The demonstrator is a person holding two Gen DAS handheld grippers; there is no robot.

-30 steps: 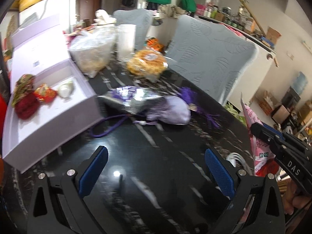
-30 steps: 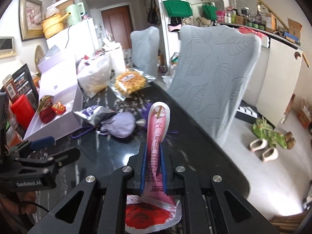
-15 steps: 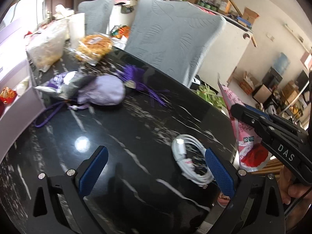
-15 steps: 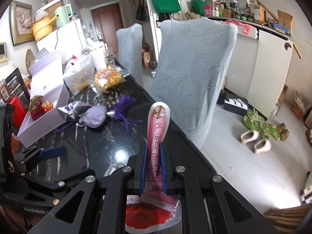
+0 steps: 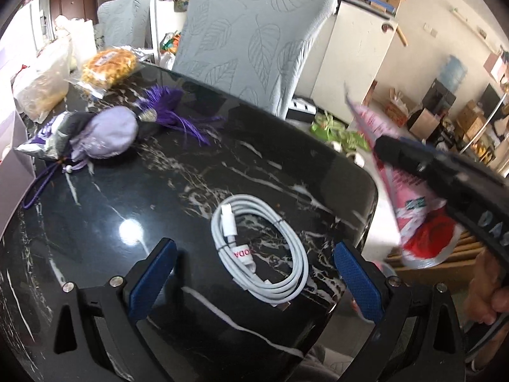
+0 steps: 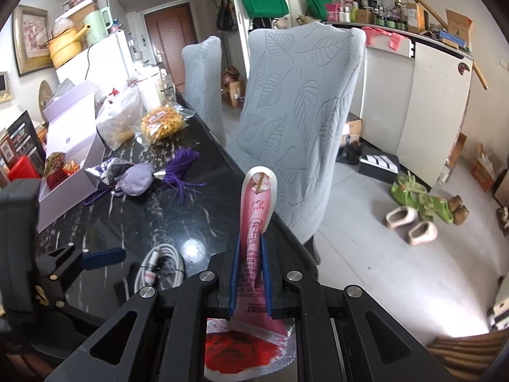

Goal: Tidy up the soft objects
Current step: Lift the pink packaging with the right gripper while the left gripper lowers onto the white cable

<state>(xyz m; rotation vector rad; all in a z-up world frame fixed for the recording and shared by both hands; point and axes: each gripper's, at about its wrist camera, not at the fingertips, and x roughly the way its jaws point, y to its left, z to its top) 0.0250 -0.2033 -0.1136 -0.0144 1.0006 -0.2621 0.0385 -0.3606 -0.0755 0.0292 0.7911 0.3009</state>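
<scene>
Pink sachet [image 6: 254, 248] in right gripper [image 6: 249, 270], "DAS" lettering

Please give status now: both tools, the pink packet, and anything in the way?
Left tool open over white cable. Right tool shut on pink packet, off table edge. Purple pouch farther back.

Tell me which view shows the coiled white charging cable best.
Left wrist. The coiled white charging cable lies whole on the black marble table, between the open left gripper's fingers, its connector and label visible. The right wrist view shows only part of the coil, cut off behind the right gripper holding the pink foil packet.
</scene>
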